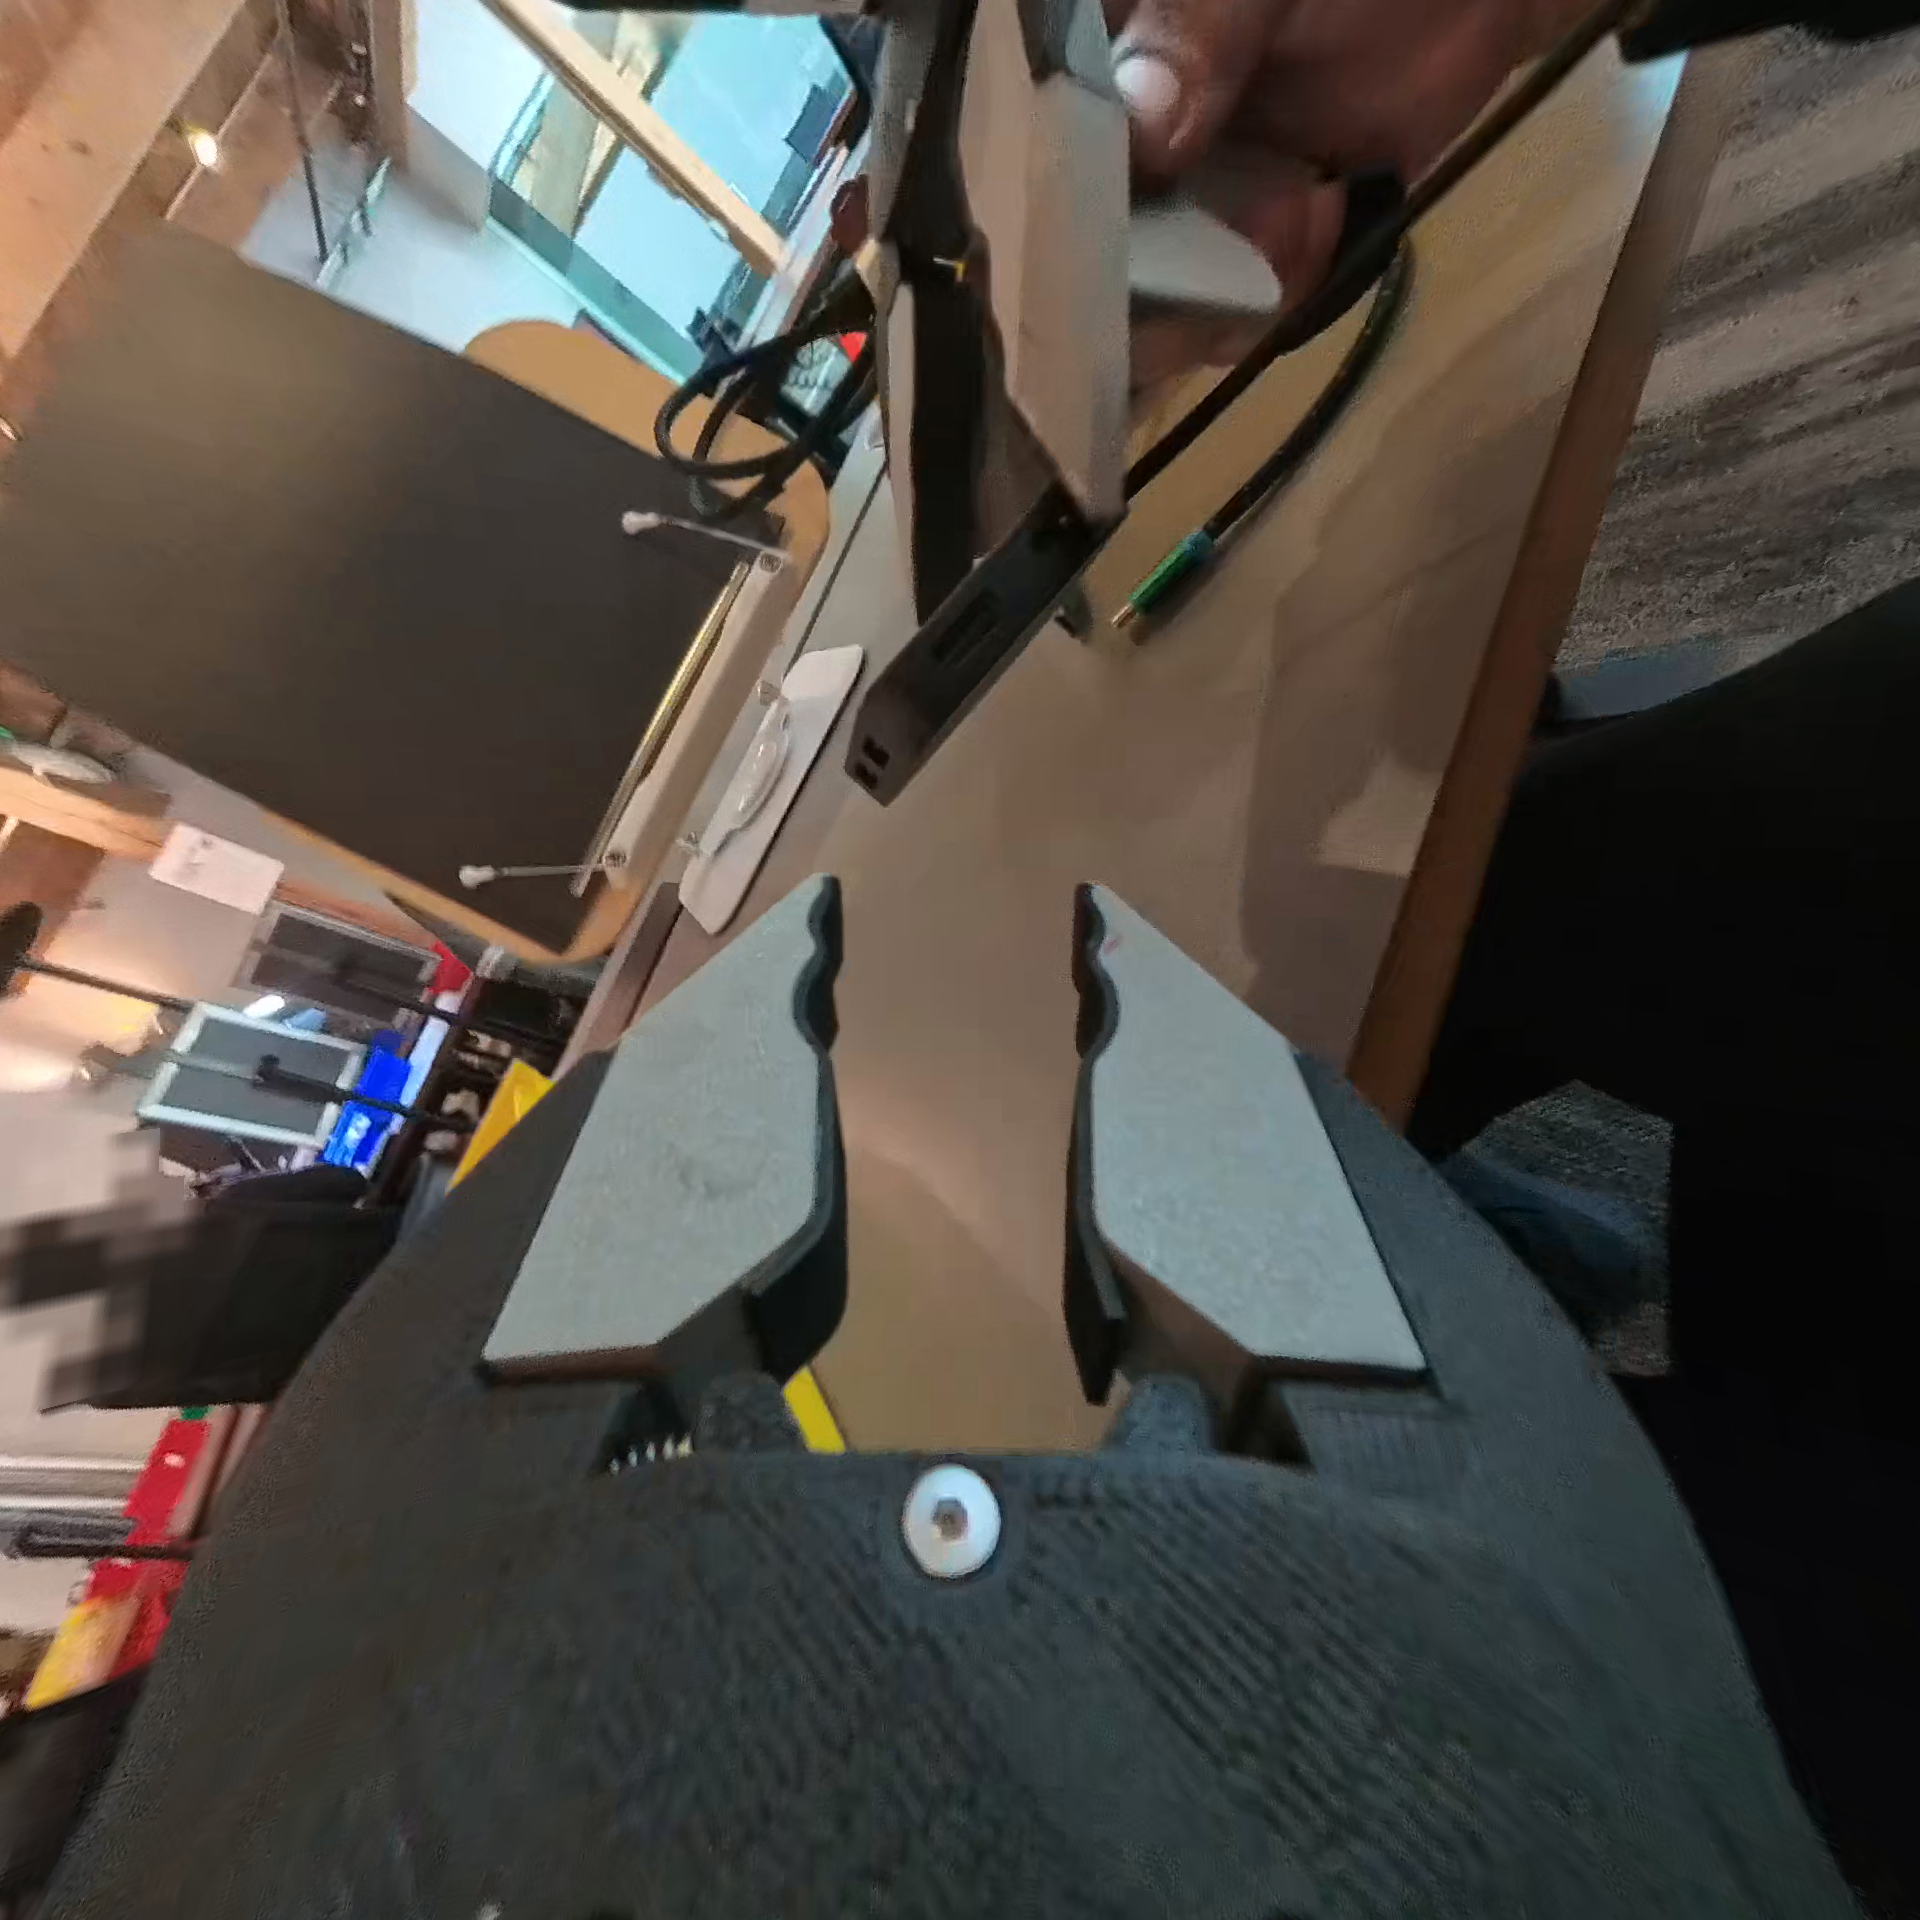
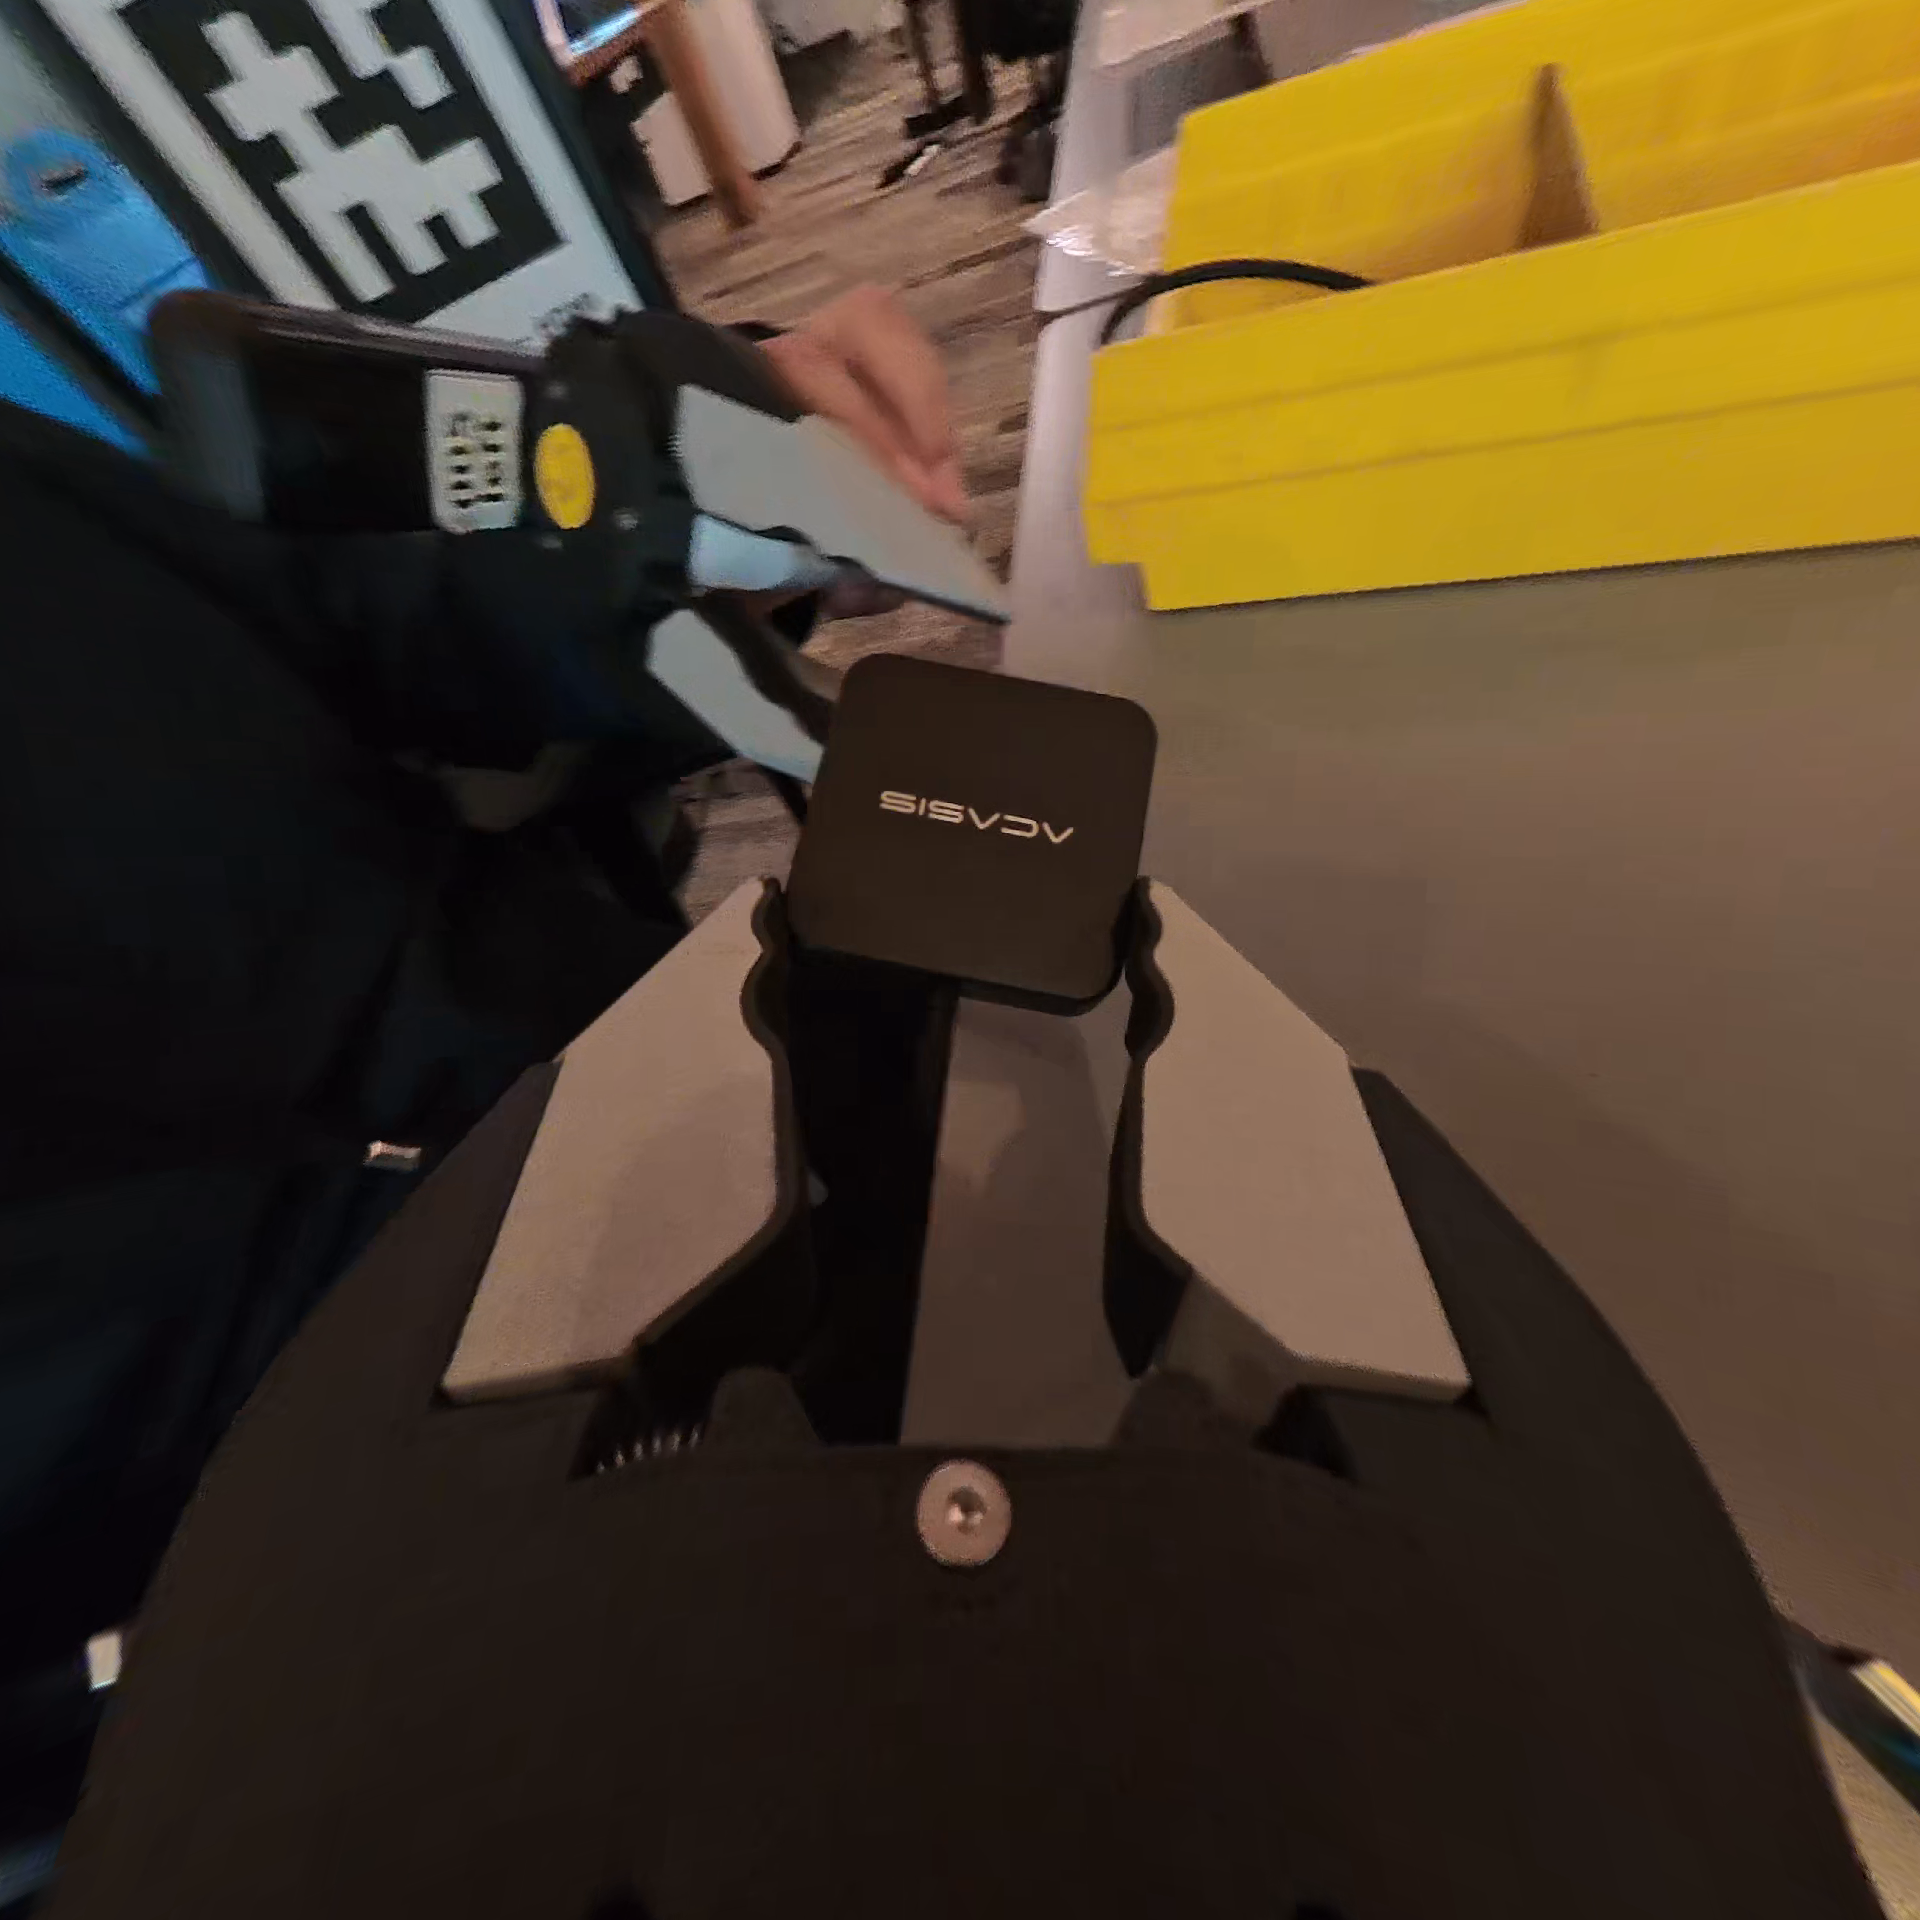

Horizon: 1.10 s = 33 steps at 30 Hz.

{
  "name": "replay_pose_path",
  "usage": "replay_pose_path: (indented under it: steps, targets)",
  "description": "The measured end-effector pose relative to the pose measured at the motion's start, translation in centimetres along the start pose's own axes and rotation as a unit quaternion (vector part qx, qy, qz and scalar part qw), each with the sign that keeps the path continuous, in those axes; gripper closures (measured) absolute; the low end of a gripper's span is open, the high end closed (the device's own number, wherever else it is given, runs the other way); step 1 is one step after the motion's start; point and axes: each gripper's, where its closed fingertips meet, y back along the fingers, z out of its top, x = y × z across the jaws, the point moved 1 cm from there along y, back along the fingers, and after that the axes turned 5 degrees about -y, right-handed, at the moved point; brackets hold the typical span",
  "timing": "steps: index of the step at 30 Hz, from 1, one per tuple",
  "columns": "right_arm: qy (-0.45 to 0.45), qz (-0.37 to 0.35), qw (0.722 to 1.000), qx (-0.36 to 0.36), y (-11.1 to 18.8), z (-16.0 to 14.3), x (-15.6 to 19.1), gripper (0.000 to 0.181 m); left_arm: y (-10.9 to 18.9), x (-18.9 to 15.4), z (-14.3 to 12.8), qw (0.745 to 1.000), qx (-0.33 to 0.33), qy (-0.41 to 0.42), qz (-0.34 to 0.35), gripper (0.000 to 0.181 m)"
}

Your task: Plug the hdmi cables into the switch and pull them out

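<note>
Switch [image 2: 977, 831] is the name for the flat black box with rounded corners, but the biggest thing to see is the light wooden table [image 1: 1195, 883] it sits over. Next biggest are the yellow bins [image 2: 1507, 343] at the far side of the table, with a black cord lying over the edge of one. Then come the two tongs. The right gripper [image 2: 951, 935] has its grey fingers [image 2: 665, 1195] closed on the near edge of the box, one on each side, so it has hold of the switch near the table's edge. In the left wrist view the same box [image 1: 966, 644] shows from the side, with small holes in its end, and the other tongs grip it from above. The left gripper [image 1: 956, 925] is partly open with a clear gap between its fingers, and it holds nothing. It hangs over the bare table, well apart from the switch. Smallest is a thin black cable [image 1: 1299, 416] lying on the table just beside the box, with a green tip [image 1: 1169, 577] and a small gold end. It is not plugged in.
</note>
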Motion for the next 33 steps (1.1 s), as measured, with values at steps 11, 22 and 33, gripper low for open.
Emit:
replay_pose_path:
  steps: [11,22,33]
  targets:
    - [0.011,0.019,0.999,0.039,1.3,-0.1,2.4,0.121,-2.3,-1.3,4.5,0.990,-0.073,-0.119,0.008,0.170]
    - [0.026,-0.278,0.960,0.007,11.3,0.5,-3.4,0.129,-3.4,1.2,-6.3,0.983,0.173,-0.060,0.004,0.170]
    - [-0.002,-0.436,0.884,0.171,11.5,-5.4,-11.2,0.130,-1.7,3.0,-12.6,0.948,0.301,-0.094,0.033,0.170]
